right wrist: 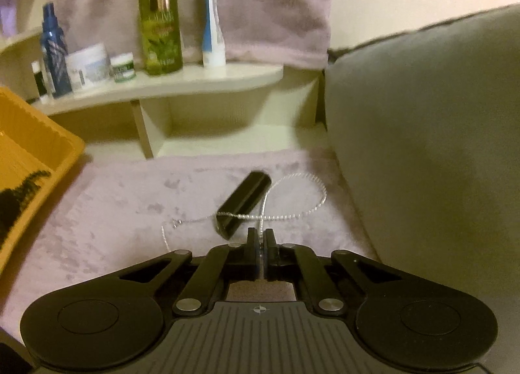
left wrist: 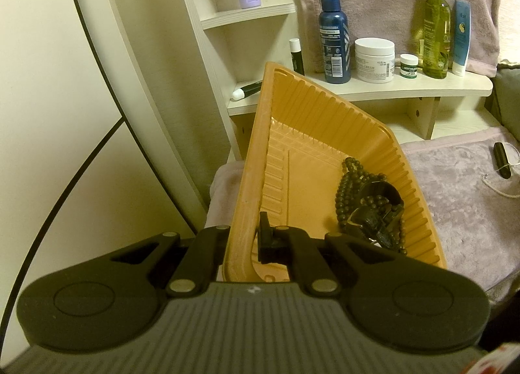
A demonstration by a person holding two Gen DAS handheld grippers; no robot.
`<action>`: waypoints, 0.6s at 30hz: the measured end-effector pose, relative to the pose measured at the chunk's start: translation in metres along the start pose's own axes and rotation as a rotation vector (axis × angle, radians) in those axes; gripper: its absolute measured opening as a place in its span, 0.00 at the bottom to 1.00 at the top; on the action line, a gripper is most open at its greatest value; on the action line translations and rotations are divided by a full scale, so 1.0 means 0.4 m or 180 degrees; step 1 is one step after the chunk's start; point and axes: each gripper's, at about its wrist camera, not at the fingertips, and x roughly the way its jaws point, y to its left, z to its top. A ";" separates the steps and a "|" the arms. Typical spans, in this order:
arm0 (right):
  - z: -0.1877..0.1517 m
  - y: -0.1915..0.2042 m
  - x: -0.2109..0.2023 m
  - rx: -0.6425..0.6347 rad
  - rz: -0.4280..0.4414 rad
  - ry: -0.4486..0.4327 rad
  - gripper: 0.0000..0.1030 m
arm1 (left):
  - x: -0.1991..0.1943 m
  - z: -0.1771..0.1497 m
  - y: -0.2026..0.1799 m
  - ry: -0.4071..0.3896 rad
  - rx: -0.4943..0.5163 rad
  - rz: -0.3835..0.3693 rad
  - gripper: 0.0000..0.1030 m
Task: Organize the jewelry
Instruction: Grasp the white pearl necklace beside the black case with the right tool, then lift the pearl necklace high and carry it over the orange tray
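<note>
Left gripper [left wrist: 244, 233] jaws clamped across orange tray [left wrist: 325, 133] wall, tray tilted; dark bead necklace [left wrist: 352, 188] heaped inside at 3 o'clock. Right gripper [right wrist: 260, 237] jaws pinched on silver chain [right wrist: 292, 195], looped around black tube [right wrist: 243, 203] at 12 o'clock on pink blanket [right wrist: 130, 198] — right view only.

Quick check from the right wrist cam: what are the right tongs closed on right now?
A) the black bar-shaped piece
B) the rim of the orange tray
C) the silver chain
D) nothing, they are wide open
C: the right tongs are pinched shut on a strand of the silver chain, which loops over the purple cloth beside the black bar.
</note>
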 end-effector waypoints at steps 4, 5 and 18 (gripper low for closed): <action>0.029 -0.006 -0.043 -0.0030 0.0008 -0.0152 0.02 | 0.000 0.001 0.000 0.0001 -0.0001 -0.0002 0.04; 0.036 -0.010 -0.052 -0.0019 0.0019 -0.0179 0.02 | 0.000 0.001 0.000 0.0001 -0.0001 -0.0002 0.04; 0.140 -0.014 -0.157 -0.0163 0.0175 -0.0604 0.02 | 0.000 0.001 -0.001 -0.0001 -0.0002 0.0001 0.04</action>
